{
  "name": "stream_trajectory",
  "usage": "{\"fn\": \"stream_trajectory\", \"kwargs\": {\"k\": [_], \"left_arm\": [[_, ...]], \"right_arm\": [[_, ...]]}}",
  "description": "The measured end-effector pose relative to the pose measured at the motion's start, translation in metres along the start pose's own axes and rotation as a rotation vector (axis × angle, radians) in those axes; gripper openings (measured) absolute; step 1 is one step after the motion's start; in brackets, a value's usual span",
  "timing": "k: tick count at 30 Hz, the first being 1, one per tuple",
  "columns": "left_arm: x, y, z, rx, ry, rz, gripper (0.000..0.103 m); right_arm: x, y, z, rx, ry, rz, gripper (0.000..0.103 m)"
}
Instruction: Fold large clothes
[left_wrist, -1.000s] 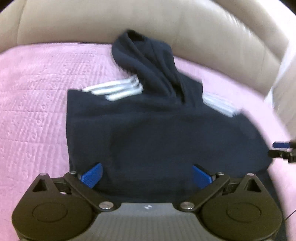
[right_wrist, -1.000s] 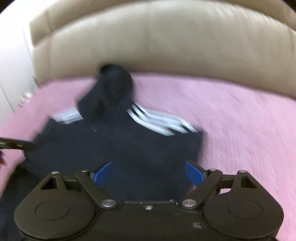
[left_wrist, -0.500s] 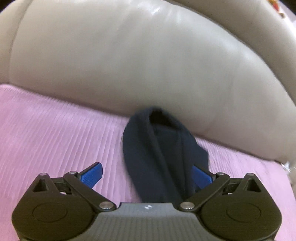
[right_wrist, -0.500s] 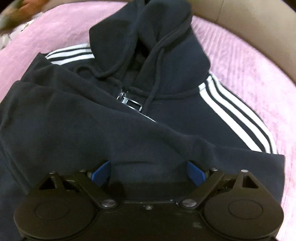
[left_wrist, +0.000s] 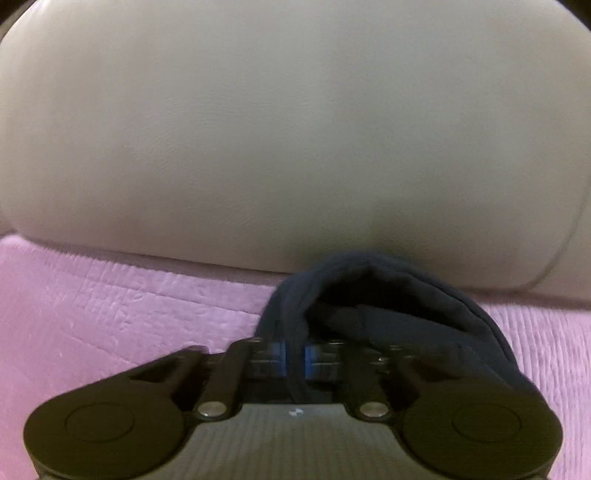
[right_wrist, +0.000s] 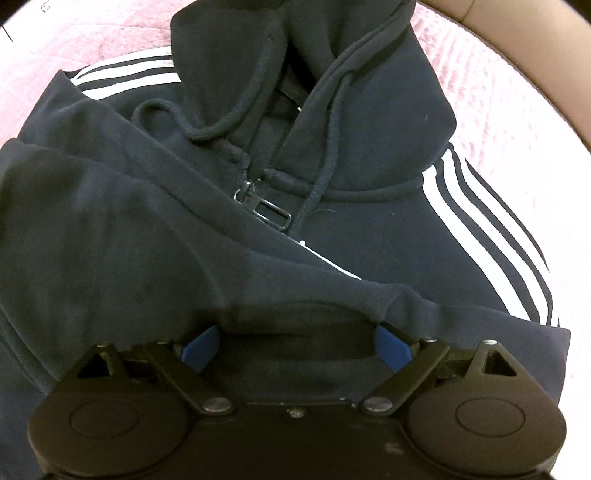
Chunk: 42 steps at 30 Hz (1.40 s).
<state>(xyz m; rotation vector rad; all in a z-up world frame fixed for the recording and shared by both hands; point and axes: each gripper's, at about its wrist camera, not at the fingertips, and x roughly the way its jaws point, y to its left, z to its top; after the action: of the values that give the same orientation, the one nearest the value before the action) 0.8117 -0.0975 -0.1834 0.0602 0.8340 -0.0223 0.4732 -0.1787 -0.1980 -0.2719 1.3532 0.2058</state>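
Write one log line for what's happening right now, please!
left tool shut on hood | right tool open over hoodie | pink cover underneath

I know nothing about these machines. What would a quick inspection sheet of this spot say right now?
Surface: pink quilted cover, wrinkled in places.
Job's things: dark hoodie with white stripes, lying on the cover, partly folded; drawstrings loose by the zip pull; hood at the cushion's foot.
Clutter: nothing seen.
Claws: left claw shut on the hood's edge; right claw open, low over the hoodie's body, gripping nothing.
Cables: nothing seen.
Surroundings: beige leather cushion behind the cover.
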Motion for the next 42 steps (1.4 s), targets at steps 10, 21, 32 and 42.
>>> {"fn": "stream_trajectory", "kwargs": {"k": [10,21,32,42], "left_arm": [[-0.138,-0.005,-0.015,0.036,-0.391,-0.199,0.008],[-0.316,-0.003,-0.111,0.253,-0.612,-0.492,0.008],[-0.395,0.077,-0.272,0.193,-0.506,-0.663,0.02],[-0.365,0.131,-0.342,-0.032,-0.209,-0.632,0.096]], "right_arm": [[-0.005,-0.011,-0.023,0.028,-0.06,-0.016,0.103],[-0.05,-0.043,-0.108,0.263,-0.265,0.118,0.103],[-0.153,-0.087,-0.221,0.481,-0.423,0.356,0.103],[-0.102,-0.093,-0.19,0.672,-0.508,0.436,0.103]]}}
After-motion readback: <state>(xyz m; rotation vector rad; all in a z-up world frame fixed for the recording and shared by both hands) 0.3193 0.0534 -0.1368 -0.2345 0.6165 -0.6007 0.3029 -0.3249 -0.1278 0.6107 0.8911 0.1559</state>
